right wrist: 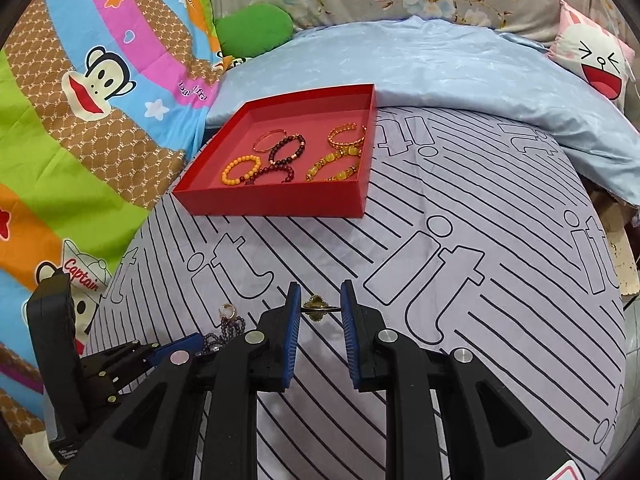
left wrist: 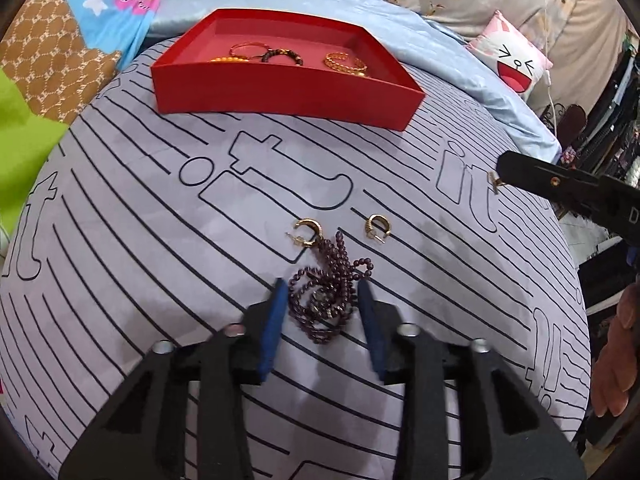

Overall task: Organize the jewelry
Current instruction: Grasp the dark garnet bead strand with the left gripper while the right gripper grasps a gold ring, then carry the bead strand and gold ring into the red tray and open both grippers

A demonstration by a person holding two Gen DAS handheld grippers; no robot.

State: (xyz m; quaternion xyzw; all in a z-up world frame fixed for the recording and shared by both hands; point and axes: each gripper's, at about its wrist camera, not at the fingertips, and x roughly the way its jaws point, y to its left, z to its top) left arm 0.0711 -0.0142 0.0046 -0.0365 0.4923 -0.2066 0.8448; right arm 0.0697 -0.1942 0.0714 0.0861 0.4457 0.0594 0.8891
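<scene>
A red tray (left wrist: 280,88) (right wrist: 276,200) on the striped sheet holds several bracelets (right wrist: 288,152). My left gripper (left wrist: 322,292) is open, its blue pads either side of a dark purple bead necklace (left wrist: 328,280) lying on the sheet. Two gold hoop earrings (left wrist: 307,231) (left wrist: 376,227) lie just beyond it. My right gripper (right wrist: 320,304) is open around a small gold earring (right wrist: 318,307) that lies between its pads. In the left wrist view the right gripper (left wrist: 560,184) shows at the right, with that earring (left wrist: 493,179) at its tip.
The lilac striped sheet (left wrist: 160,240) covers the bed. A light blue quilt (right wrist: 440,68) lies behind the tray. A colourful cartoon blanket (right wrist: 80,100) is to the left, a white cat pillow (right wrist: 592,60) at the far right.
</scene>
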